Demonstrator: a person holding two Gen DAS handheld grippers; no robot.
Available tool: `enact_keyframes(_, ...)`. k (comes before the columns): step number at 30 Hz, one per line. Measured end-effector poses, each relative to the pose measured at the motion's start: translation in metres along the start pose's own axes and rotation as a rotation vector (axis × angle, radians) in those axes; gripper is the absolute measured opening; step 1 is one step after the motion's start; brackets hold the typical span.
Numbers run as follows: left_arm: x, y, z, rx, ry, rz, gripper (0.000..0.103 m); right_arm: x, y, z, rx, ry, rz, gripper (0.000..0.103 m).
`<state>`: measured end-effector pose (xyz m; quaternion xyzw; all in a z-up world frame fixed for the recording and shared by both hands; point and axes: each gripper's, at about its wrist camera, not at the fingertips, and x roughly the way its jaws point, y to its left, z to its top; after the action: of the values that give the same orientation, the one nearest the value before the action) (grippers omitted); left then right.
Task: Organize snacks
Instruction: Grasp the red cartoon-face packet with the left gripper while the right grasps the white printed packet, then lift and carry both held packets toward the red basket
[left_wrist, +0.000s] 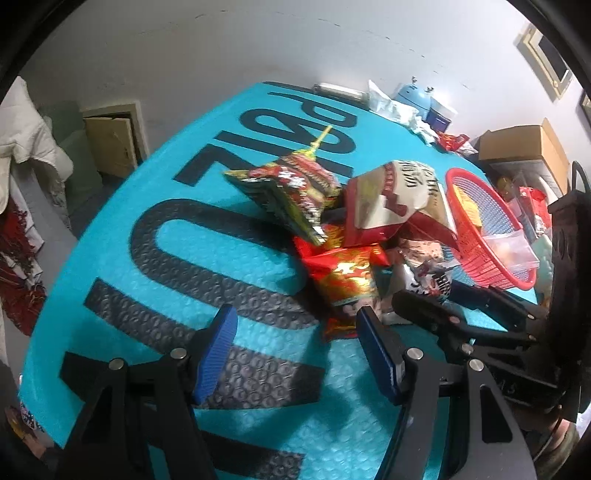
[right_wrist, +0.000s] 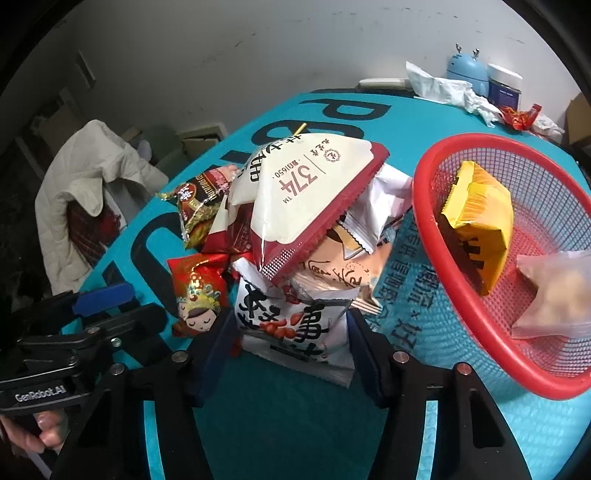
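The right gripper (right_wrist: 291, 354) has its jaws around the white snack packet (right_wrist: 295, 328) at the near edge of the pile, pads pressing its sides. The left gripper (left_wrist: 295, 339) hangs open just beside the red-gold packet (left_wrist: 345, 280); the red basket (right_wrist: 436, 236) sits to the right.

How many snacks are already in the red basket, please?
2: a yellow packet against the far wall of the basket, and a clear bag beside it. More may be hidden.

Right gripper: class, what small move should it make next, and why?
Probably close the right gripper fully on the white snack packet, then lift it toward the red basket. The packet sits between its fingers, and the basket already holds two items.
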<state>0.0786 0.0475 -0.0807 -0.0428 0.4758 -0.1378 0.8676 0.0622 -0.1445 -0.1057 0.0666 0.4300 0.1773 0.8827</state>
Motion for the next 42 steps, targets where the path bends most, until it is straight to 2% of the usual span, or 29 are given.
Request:
enact_keyframes(7, 0.011, -0.010, 0.007, -0.006, 0.014, -0.069, 0.066, -0.009, -0.012, -0.007, 0.023, 0.009, 0.004, 0.060)
enact_keyframes(13, 0.024, -0.021, 0.011, 0.014, 0.033, -0.083, 0.065, -0.016, -0.017, -0.014, 0.029, 0.013, 0.013, 0.060)
enact_keyframes(14, 0.025, -0.022, 0.011, 0.020, 0.031, -0.082, 0.061, -0.016, -0.017, -0.016, 0.028, 0.015, 0.017, 0.060)
enact_keyframes(15, 0.026, -0.025, 0.012, 0.030, 0.029, -0.067, 0.048, -0.016, -0.017, -0.017, 0.027, 0.014, 0.018, 0.060)
enact_keyframes(16, 0.028, -0.028, 0.012, 0.049, 0.032, -0.042, 0.041, -0.017, -0.016, -0.017, 0.025, 0.015, 0.019, 0.060)
enact_keyframes(22, 0.023, -0.031, 0.009, 0.069, 0.037, -0.055, 0.031, -0.021, -0.020, -0.021, 0.049, 0.018, 0.041, 0.060)
enact_keyframes(35, -0.004, -0.051, -0.018, 0.099, 0.047, -0.098, 0.030, -0.047, -0.021, -0.044, 0.045, 0.008, 0.062, 0.060)
enact_keyframes(42, -0.021, -0.059, -0.038, 0.140, 0.088, -0.103, 0.030, -0.062, -0.022, -0.054, 0.031, 0.001, 0.062, 0.060)
